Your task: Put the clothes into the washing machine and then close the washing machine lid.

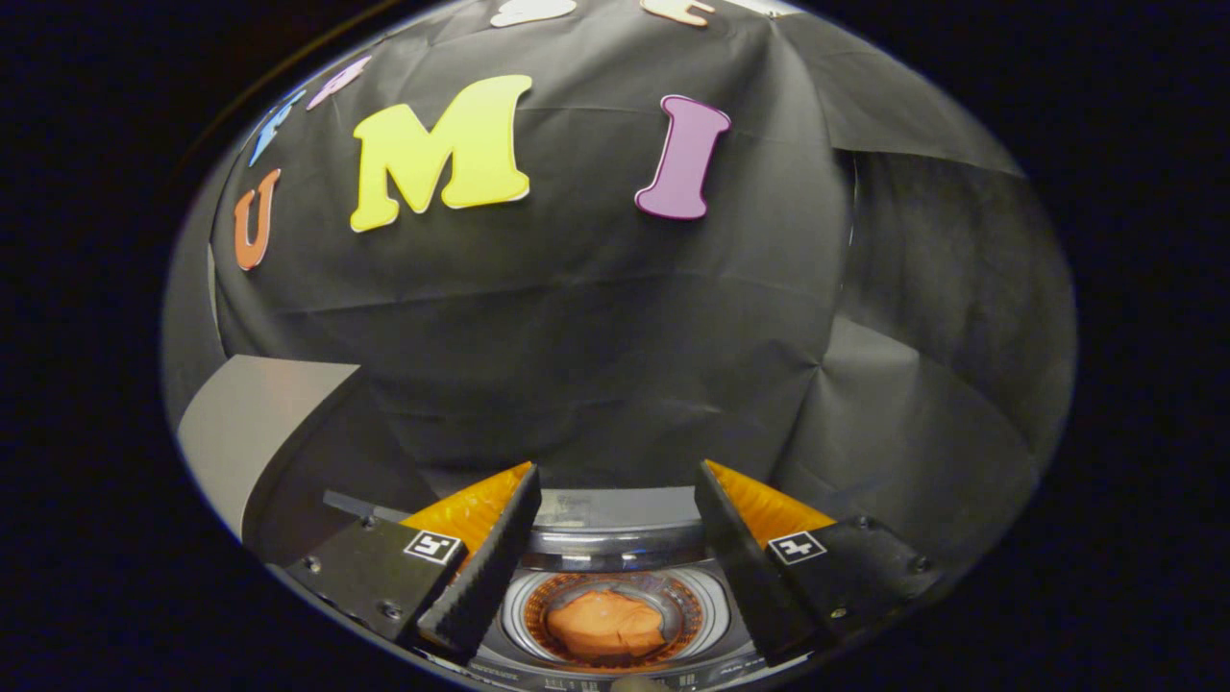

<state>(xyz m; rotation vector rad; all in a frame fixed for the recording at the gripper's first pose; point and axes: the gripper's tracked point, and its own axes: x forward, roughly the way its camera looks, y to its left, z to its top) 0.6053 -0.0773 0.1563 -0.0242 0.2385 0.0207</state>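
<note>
A small top-loading washing machine [615, 543] stands below and just ahead of my fingers. Its round drum shows between them, and an orange piece of clothing [605, 625] lies bunched up inside the drum. My gripper [617, 473] hangs above the machine, open, with a wide gap and nothing held between its fingers. A grey panel [255, 423] rises to the left of the machine; I cannot tell whether it is the raised lid.
The booth's black cloth wall stands close behind the machine and folds round on the right. The machine's control strip [615, 680] runs along its near rim.
</note>
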